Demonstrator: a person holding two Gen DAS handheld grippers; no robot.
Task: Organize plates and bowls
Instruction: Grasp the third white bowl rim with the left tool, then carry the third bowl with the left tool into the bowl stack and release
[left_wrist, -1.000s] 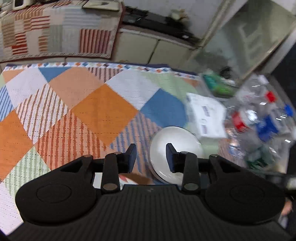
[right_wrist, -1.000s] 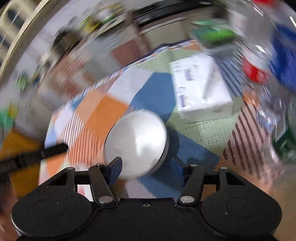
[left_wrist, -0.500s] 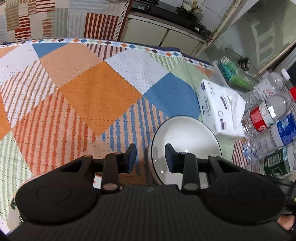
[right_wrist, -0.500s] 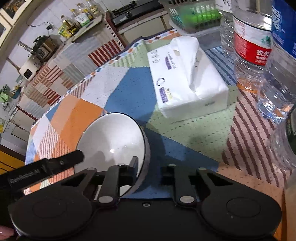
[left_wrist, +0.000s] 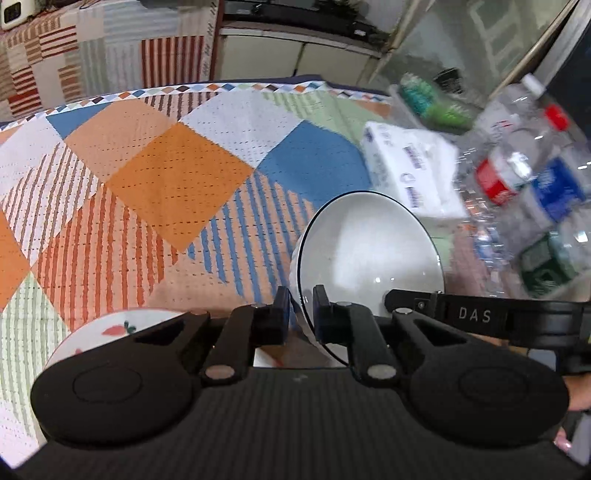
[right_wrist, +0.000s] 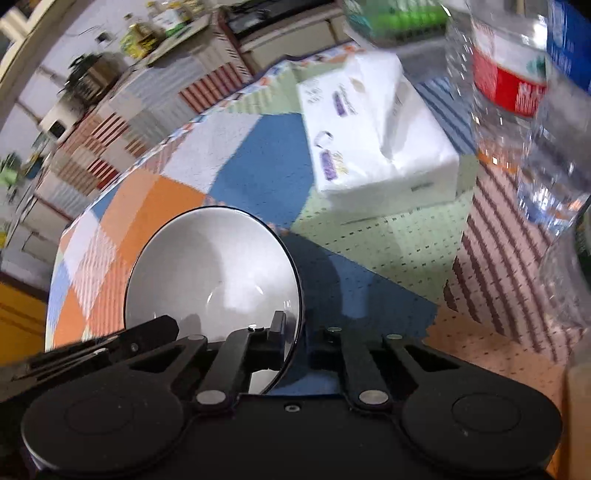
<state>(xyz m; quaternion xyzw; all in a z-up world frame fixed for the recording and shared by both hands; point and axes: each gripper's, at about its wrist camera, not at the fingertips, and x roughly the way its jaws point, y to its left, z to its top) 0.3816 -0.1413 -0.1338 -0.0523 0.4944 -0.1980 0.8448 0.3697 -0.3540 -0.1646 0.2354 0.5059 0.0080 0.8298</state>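
Both jaws just closed on bowl rim; "DAS" on R gripper.

The right gripper is clamping the dark rim of a white bowl, its jaws having just closed, above the patchwork-covered worktop near a tissue pack.

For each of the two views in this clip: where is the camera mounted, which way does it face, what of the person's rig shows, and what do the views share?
Left wrist view: sits on the left gripper, looking forward and down along its fingers at the patchwork tablecloth; its jaws are shut on the near-left rim of the white bowl, and the right gripper's finger enters from the right.
Right wrist view: sits on the right gripper, facing forward and down; its jaws are shut on the bowl's right rim.
Shared: bowl, tissue pack, water bottles, tablecloth.
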